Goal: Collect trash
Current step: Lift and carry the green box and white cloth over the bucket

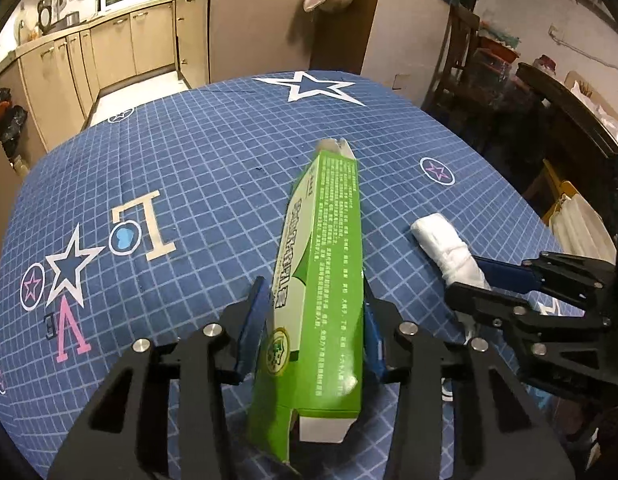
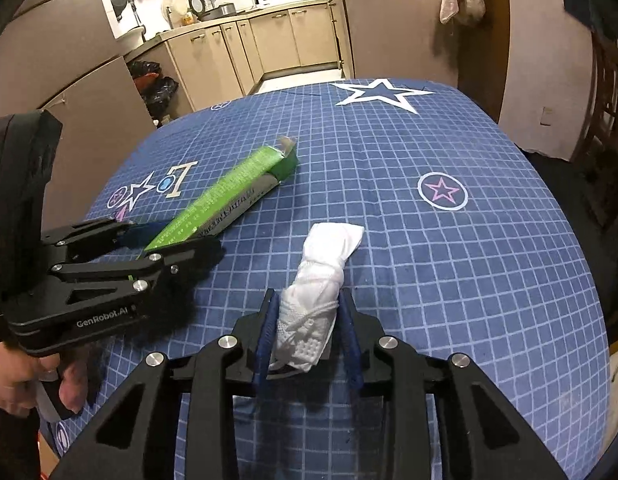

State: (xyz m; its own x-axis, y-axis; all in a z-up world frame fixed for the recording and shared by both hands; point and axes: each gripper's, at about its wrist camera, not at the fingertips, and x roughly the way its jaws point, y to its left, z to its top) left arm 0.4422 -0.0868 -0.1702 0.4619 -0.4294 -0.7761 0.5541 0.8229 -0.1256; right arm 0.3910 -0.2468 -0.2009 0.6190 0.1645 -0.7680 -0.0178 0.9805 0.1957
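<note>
A long green carton [image 1: 329, 260] lies flat on the blue checked tablecloth [image 1: 189, 152], its far end torn open. My left gripper [image 1: 314, 282] straddles the carton's near part. Its pads stand close at both sides with a thin gap on the left, so it is open. In the right wrist view the same carton [image 2: 229, 196] runs up and to the right from the left gripper [image 2: 181, 238]. A wad of white tissue [image 2: 333, 248] lies to the right of the carton. My right gripper [image 2: 307, 294] is shut on the wad's near end. The wad [image 1: 441, 240] and right gripper [image 1: 463, 276] also show in the left wrist view.
The tablecloth [image 2: 449, 280] carries star and letter prints. Beige kitchen cabinets [image 2: 269, 44] stand beyond the far edge, and black bags [image 2: 157, 84] sit on the floor at the left. Dark wooden furniture [image 1: 549, 120] crowds the right side. A person's hand [image 2: 25, 376] holds the left gripper.
</note>
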